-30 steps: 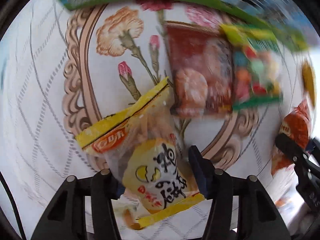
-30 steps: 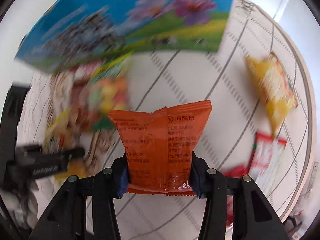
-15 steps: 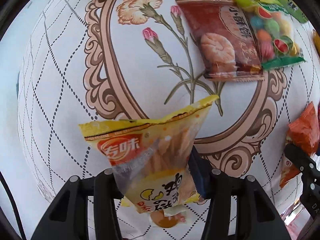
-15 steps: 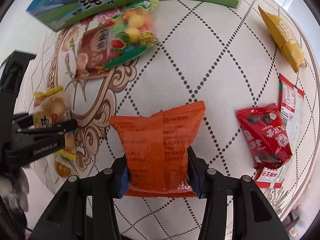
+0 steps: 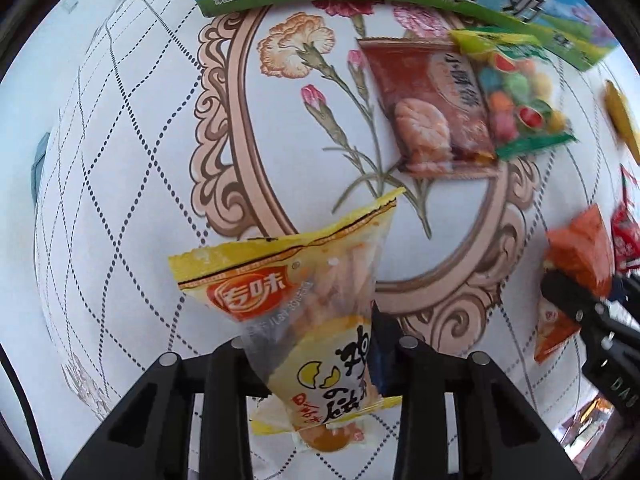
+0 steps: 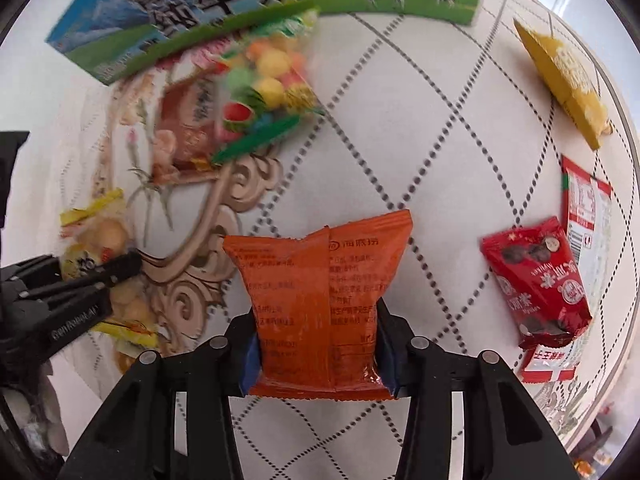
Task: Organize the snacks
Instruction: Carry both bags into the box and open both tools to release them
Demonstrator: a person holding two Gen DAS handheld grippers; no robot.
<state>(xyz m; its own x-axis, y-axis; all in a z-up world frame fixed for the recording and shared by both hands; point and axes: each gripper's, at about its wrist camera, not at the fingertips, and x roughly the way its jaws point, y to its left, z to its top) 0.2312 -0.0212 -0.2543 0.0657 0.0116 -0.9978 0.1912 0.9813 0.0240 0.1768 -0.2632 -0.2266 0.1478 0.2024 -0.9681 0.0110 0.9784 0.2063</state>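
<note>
Tablecloth (image 6: 440,120) backs milk carton (image 6: 208,4) printed 纯牛奶.

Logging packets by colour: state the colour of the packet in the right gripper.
Orange, with small dark print, seen best in the right wrist view: the orange packet in the right gripper.

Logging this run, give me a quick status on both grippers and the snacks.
Left gripper shut on yellow snack bag. Right gripper shut on orange packet. Milk carton ahead, nothing blocking.
</note>
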